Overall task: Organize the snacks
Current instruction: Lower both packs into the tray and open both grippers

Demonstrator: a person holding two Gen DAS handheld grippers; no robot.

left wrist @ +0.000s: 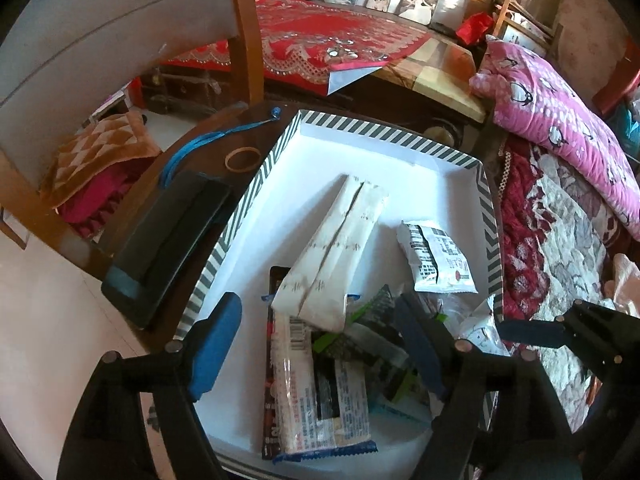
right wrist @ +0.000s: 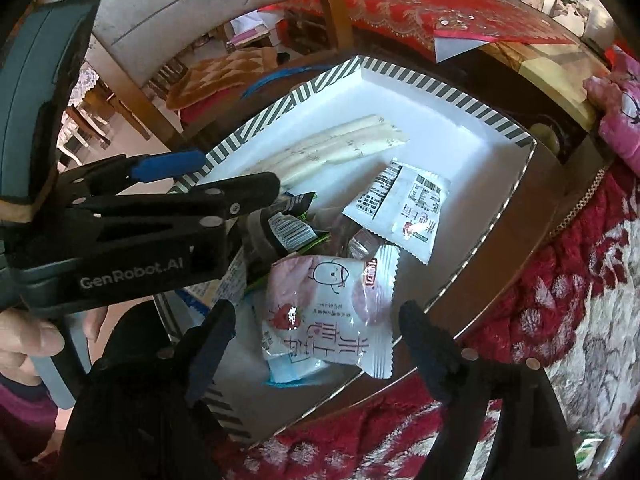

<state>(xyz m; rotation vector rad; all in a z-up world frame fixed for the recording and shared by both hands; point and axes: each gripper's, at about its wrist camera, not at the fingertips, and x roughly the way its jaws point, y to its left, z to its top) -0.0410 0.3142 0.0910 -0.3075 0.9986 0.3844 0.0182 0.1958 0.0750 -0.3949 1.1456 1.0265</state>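
A white tray with a striped rim (left wrist: 256, 184) (right wrist: 496, 124) holds several snack packets. A long cream packet (left wrist: 336, 248) (right wrist: 340, 148) lies in its middle. A white packet with black print (left wrist: 438, 258) (right wrist: 400, 208) lies to the right. A blue-edged clear packet (left wrist: 320, 412) and green-black packets (left wrist: 376, 340) lie near the front. A pink strawberry packet (right wrist: 332, 312) lies at the tray's near edge. My left gripper (left wrist: 316, 348) is open above the front packets, holding nothing. My right gripper (right wrist: 316, 344) is open, straddling the pink packet without gripping it.
A black phone-like slab (left wrist: 168, 244), a rubber band (left wrist: 242, 159) and a blue cord (left wrist: 208, 140) lie on the dark table left of the tray. A wooden chair (left wrist: 244, 28) stands behind. A red patterned blanket (right wrist: 560, 288) and pink quilt (left wrist: 560, 120) lie right.
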